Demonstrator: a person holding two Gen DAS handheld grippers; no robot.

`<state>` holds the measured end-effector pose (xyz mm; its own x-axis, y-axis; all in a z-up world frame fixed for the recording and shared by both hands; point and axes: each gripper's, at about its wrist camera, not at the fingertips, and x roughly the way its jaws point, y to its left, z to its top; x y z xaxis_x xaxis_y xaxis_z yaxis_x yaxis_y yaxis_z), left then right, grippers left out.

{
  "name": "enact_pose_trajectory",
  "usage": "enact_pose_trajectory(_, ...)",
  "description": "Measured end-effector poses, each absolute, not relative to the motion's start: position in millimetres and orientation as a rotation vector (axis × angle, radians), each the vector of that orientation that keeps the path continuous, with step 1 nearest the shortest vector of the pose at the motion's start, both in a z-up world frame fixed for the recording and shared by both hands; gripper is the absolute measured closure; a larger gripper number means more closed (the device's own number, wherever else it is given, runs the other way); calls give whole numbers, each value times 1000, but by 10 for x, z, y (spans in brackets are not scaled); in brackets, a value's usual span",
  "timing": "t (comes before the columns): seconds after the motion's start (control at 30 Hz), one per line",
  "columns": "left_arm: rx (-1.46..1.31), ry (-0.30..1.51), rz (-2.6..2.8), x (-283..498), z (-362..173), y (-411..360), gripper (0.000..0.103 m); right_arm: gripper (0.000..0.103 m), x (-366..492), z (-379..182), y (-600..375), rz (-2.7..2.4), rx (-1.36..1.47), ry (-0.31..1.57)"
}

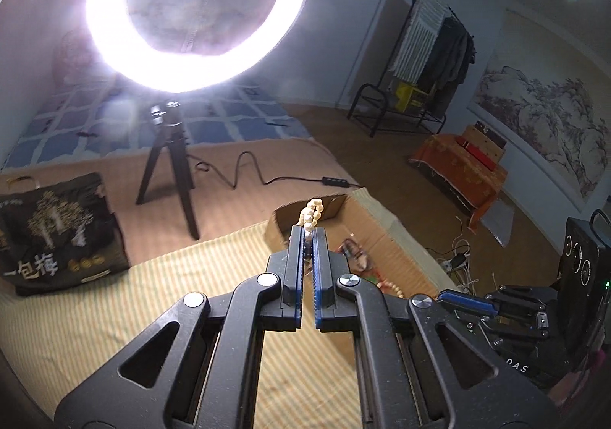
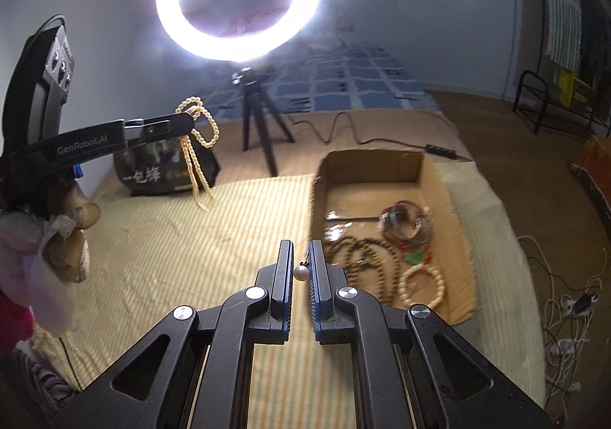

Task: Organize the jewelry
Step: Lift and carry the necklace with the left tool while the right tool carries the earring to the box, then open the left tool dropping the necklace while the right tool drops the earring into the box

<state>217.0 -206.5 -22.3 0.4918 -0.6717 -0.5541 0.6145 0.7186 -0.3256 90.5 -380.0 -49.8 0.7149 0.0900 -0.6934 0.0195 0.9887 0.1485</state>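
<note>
The left claw pinches a cream bead necklace, dangling left of the cardboard box; its loops could snag or slip. The right claw, narrow, grips a pearl earring. Only the right wrist view shows the necklace's hanging length.

A ring light is blazing overhead, blowing out to white glare and haze in both views. The room behind is lying dim. Fisheye curvature is bending and darkening the edges.
</note>
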Motion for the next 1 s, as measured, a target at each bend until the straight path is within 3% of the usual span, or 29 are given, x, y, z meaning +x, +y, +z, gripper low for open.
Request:
enact_pose_trajectory(0.4, -62, 694, -809, 2329, -224, -2610, 102, 96, 1061, -510, -4219, -7, 120, 793)
enact_pose_trajectory(1.0, 11, 785, -775, 2686, -771, -3281, 102, 97, 1357, -842, -4500, -21, 166, 878)
